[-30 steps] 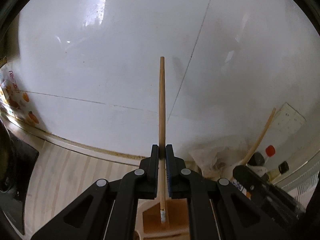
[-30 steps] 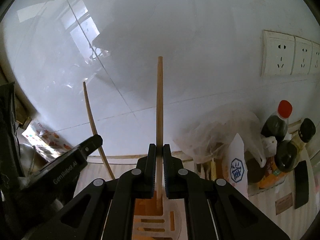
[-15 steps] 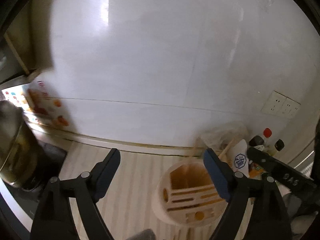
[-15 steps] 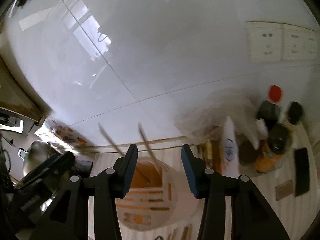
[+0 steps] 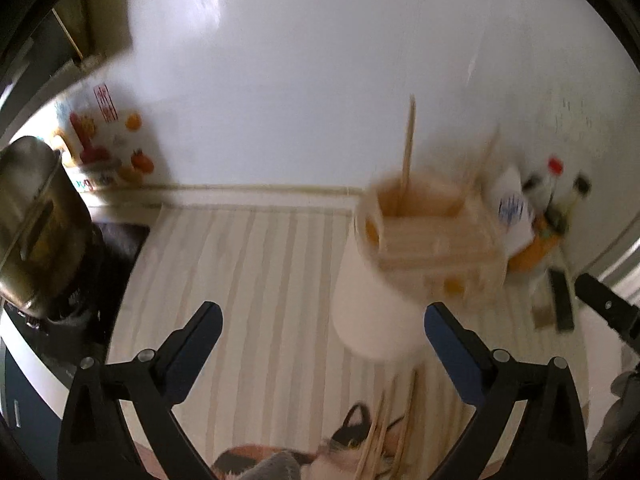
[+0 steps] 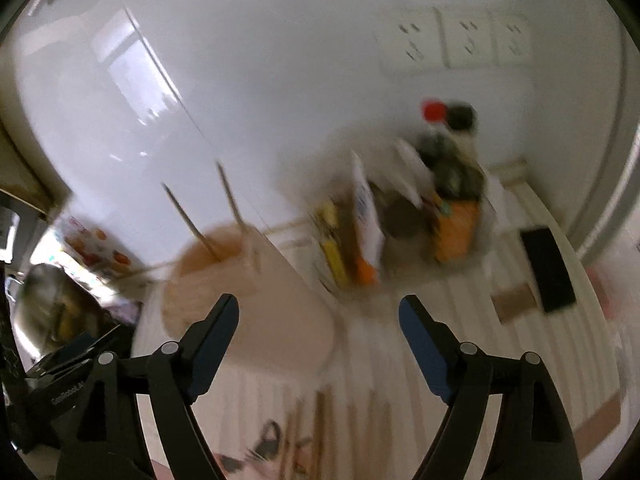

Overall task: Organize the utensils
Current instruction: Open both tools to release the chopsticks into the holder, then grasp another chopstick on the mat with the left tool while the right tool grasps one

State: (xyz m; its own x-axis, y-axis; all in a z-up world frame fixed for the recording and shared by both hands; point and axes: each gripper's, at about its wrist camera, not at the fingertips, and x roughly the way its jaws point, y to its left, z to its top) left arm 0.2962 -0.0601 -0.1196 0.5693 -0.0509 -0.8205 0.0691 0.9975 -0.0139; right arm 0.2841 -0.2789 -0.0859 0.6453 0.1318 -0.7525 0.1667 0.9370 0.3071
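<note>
Broadly, the white tiled wall (image 5: 320, 80) backs a pale striped surface (image 5: 248, 280), and everything on it is pushed toward that wall, which leaves the near strip free for sorting. A metal pot (image 5: 28, 220) sits at the far left on a dark hob, out of the way. Clustered at the right are sauce bottles and packets (image 6: 448, 208), kept apart from the work.

Between them stands the utensil holder (image 5: 400, 264), a white cup with a slotted wooden insert. Two wooden sticks (image 6: 232, 196) rise from its rear compartment and lean toward the wall, probably because the compartment is wide and gives them play. More loose chopsticks (image 5: 384, 432) lie flat on the surface just in front of the holder, apparently waiting their turn.

The left hand-held gripper (image 5: 322, 328) has its jaws opening to full spread with nothing between them. The right hand-held gripper (image 6: 320, 328) is likewise opening and empty, angled down toward the loose pieces, likely for the next pick.
</note>
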